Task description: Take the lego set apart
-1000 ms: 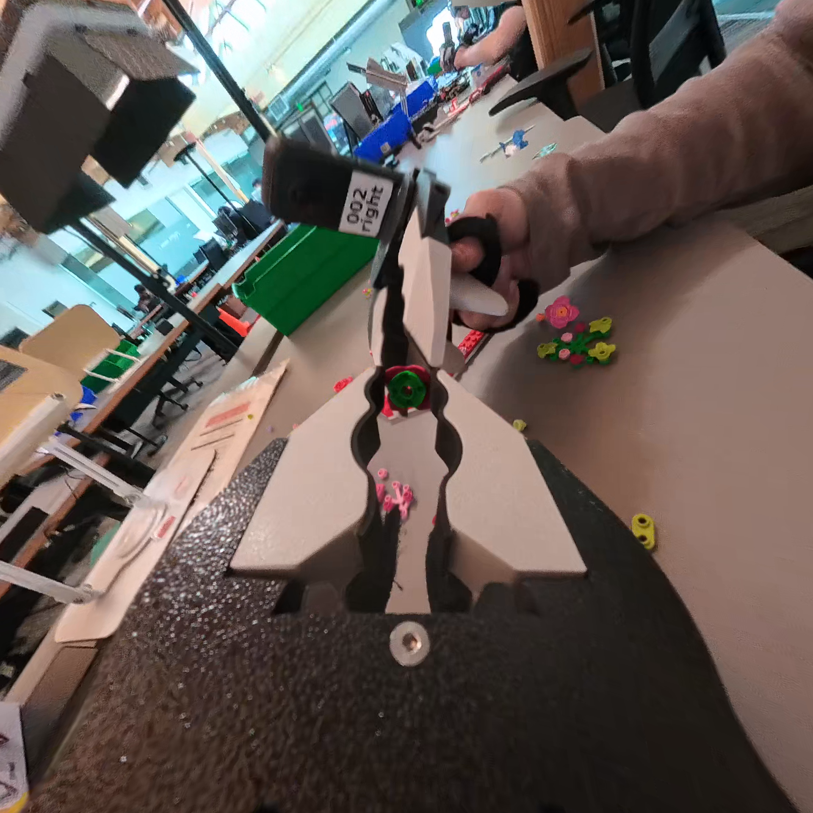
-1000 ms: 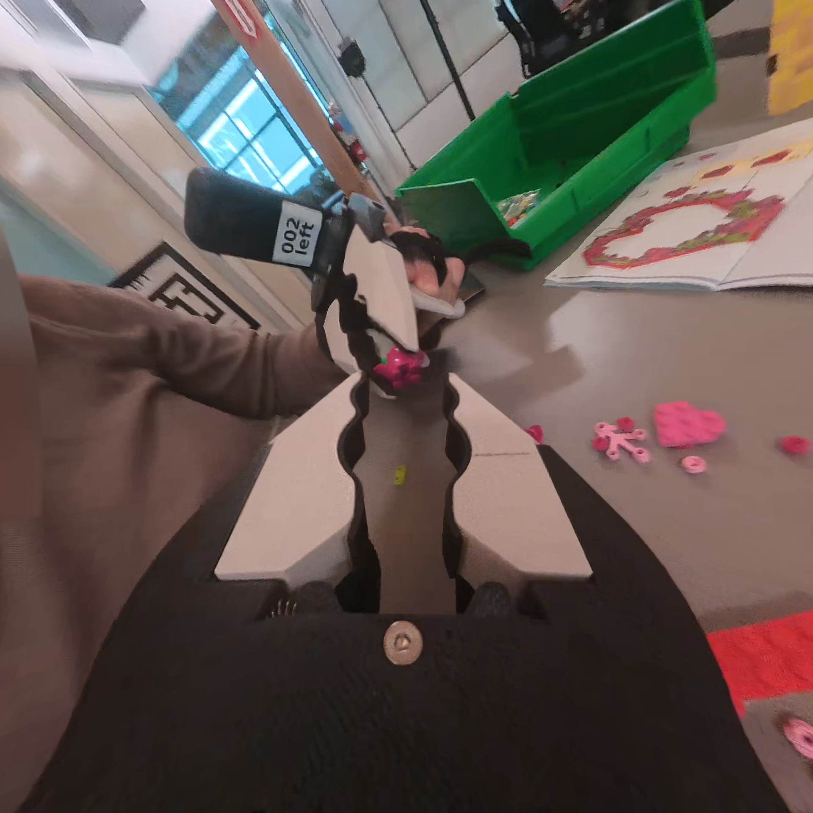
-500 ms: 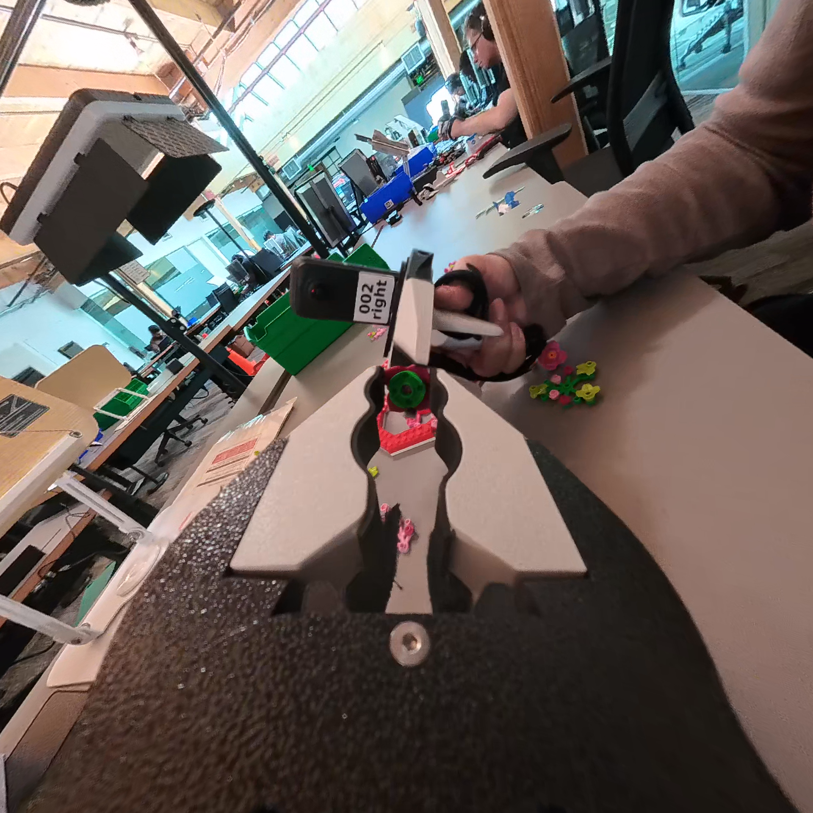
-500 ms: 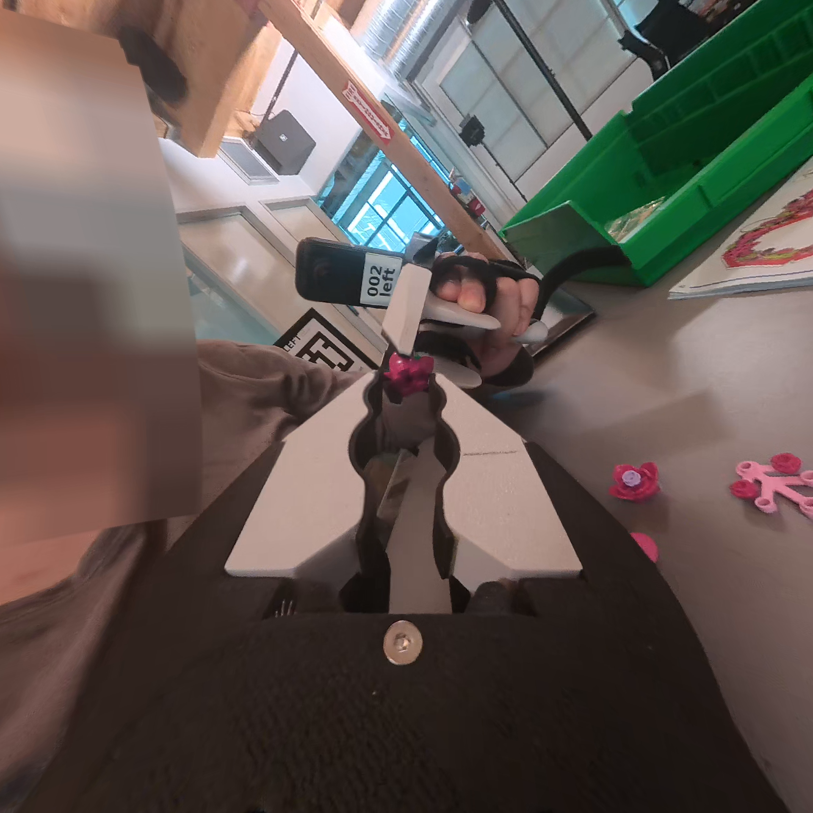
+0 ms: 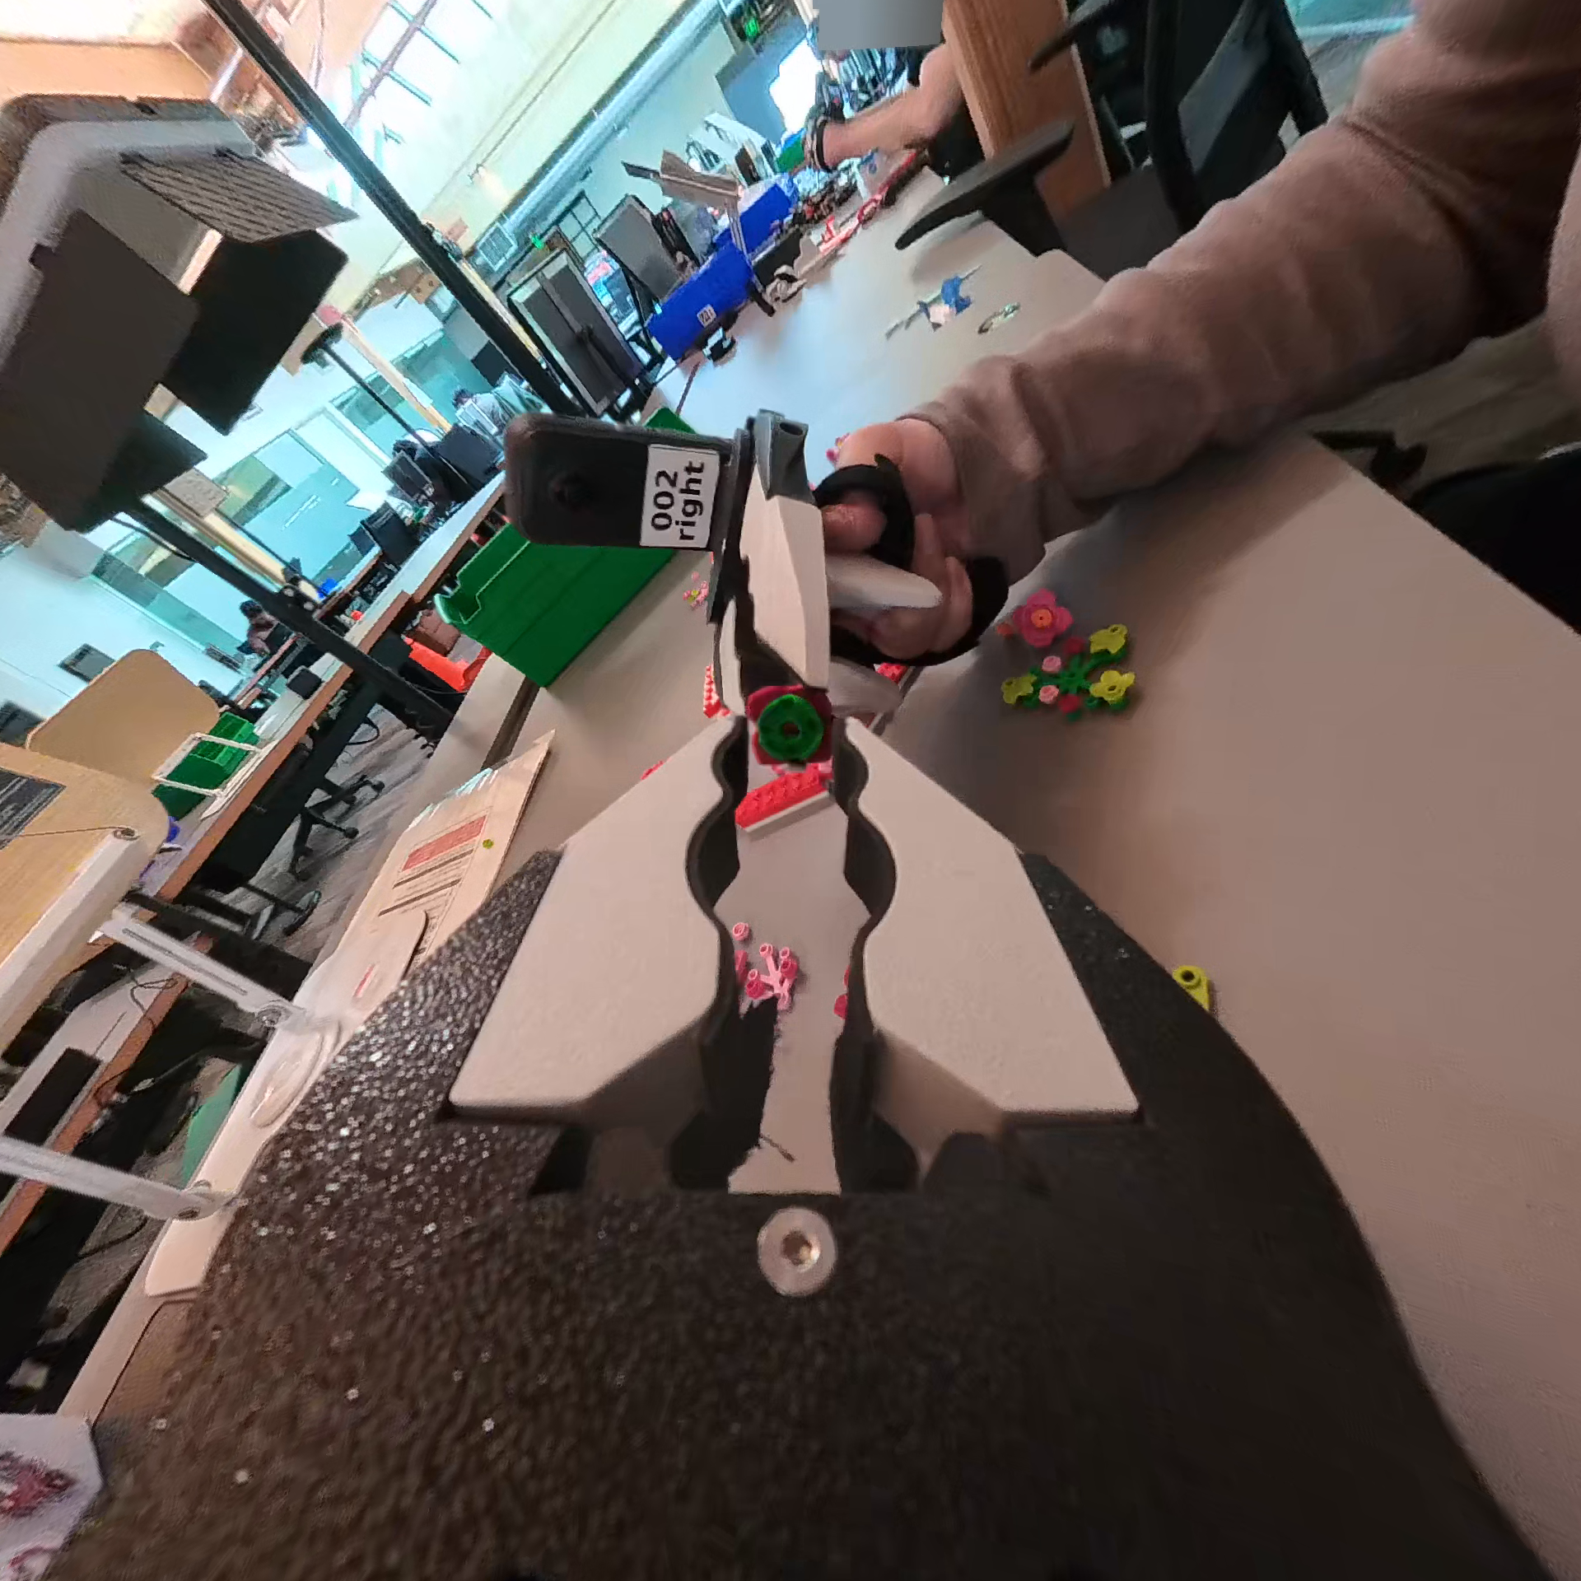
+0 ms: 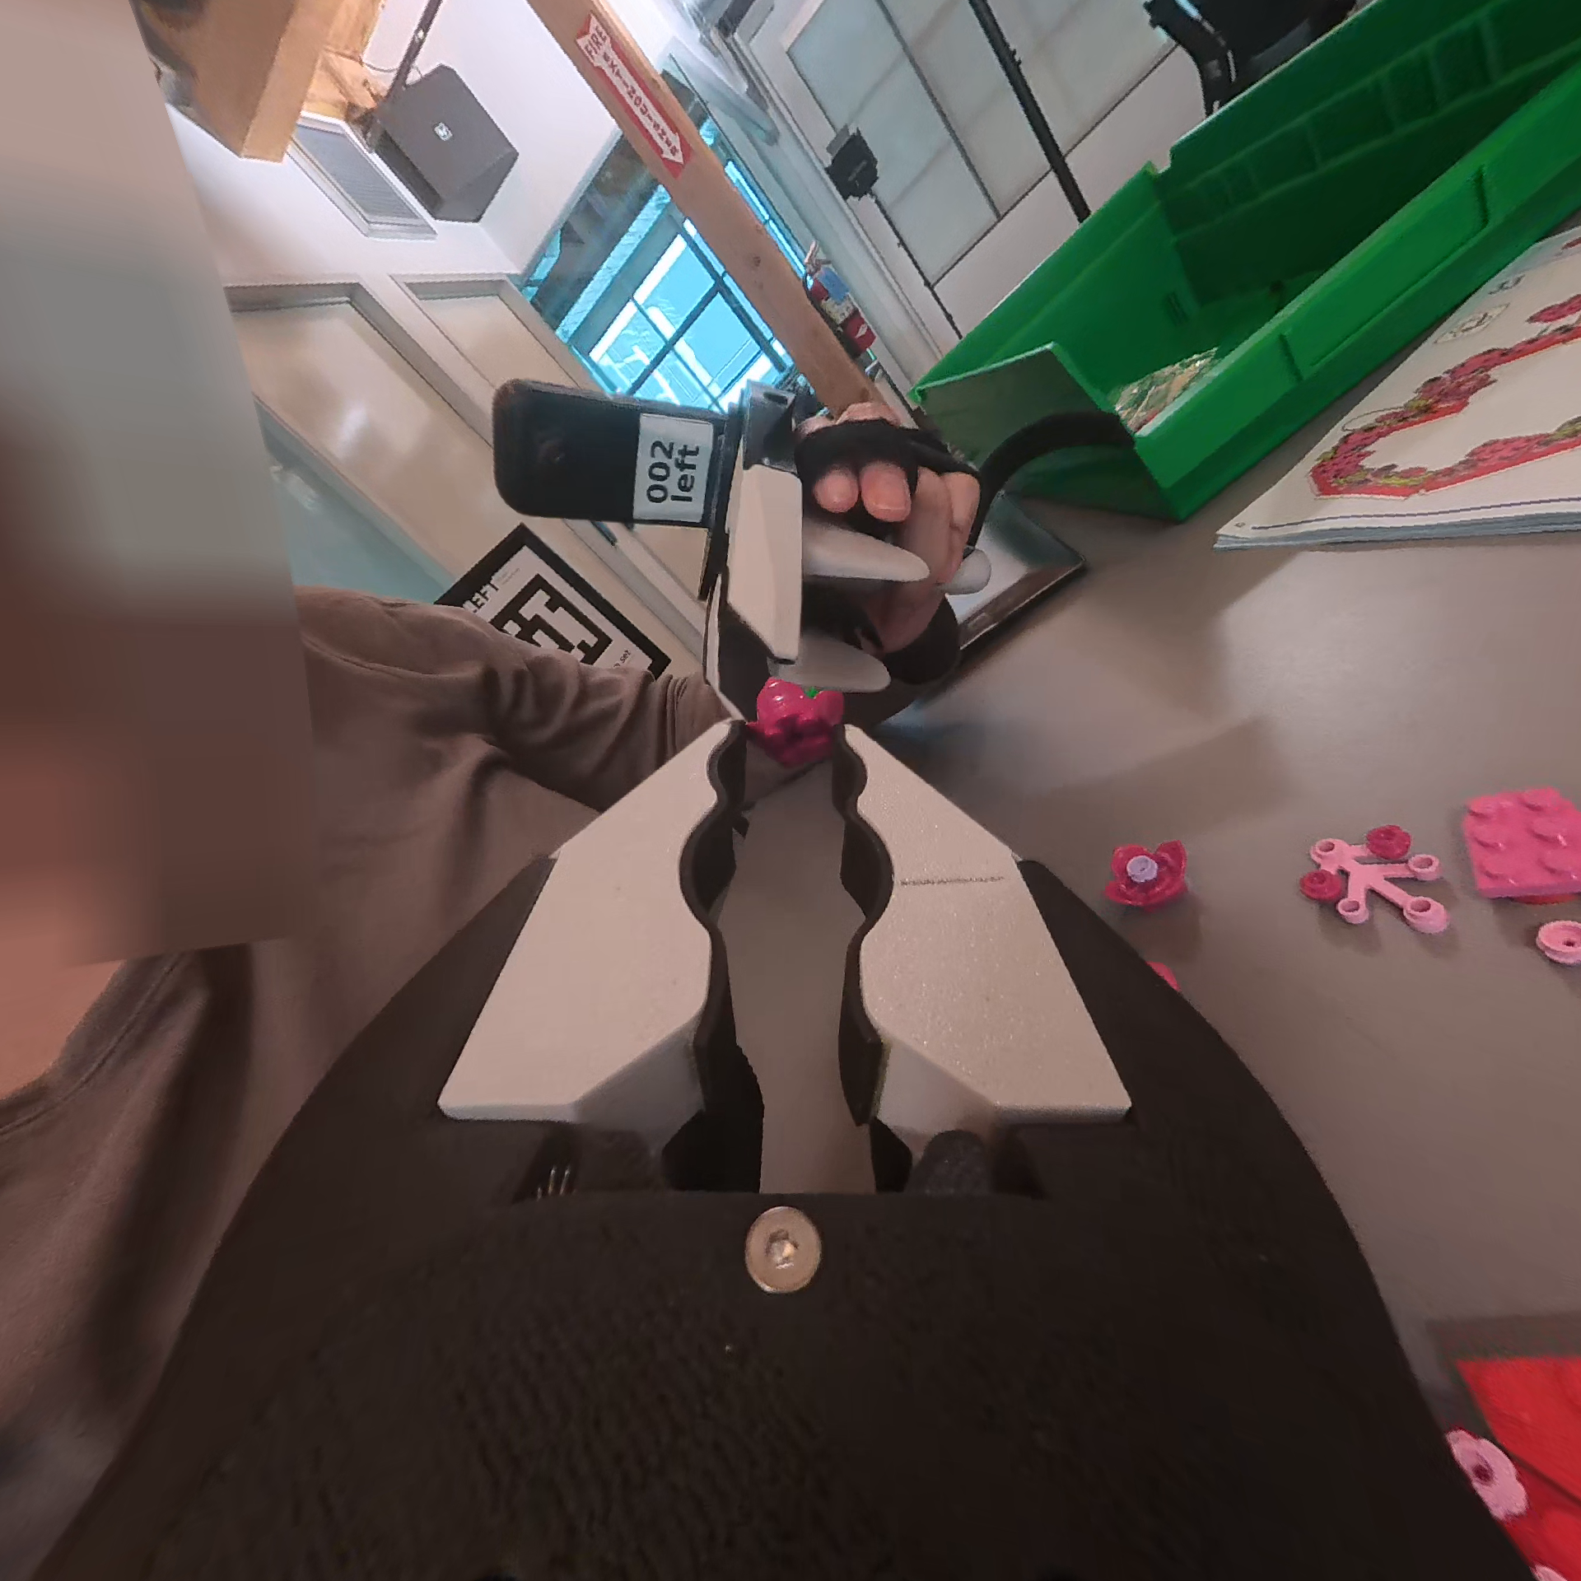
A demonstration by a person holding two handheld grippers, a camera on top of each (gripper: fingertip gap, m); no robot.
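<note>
A small dark-red lego flower with a green round piece (image 5: 787, 727) on its near side sits between the tips of my left gripper (image 5: 789, 734), which is shut on it above the table. My right gripper (image 6: 787, 737) faces it from the other side and is shut on the same flower (image 6: 794, 725), seen there as magenta petals. The two grippers meet tip to tip. The right gripper also shows in the left wrist view (image 5: 774, 676), and the left gripper in the right wrist view (image 6: 770, 676). A red plate (image 5: 783, 800) lies on the table behind the flower.
A green bin (image 6: 1283, 299) and an instruction booklet (image 6: 1454, 462) lie at the far side. Loose pieces lie on the table: a flower cluster (image 5: 1069, 667), a yellow piece (image 5: 1193, 984), a pink branch (image 6: 1377, 881), a pink plate (image 6: 1523, 855), a dark-red flower (image 6: 1146, 873). The tips of both grippers are at nearly the same place. The pink branch (image 6: 1377, 881) is about 12 cm from my right fingertips. Seen from the left wrist view (image 5: 768, 973) as well.
Both grippers stayed shut on the flower and turned together in the air. The right gripper swung from steep to level and back up to a tilt.
</note>
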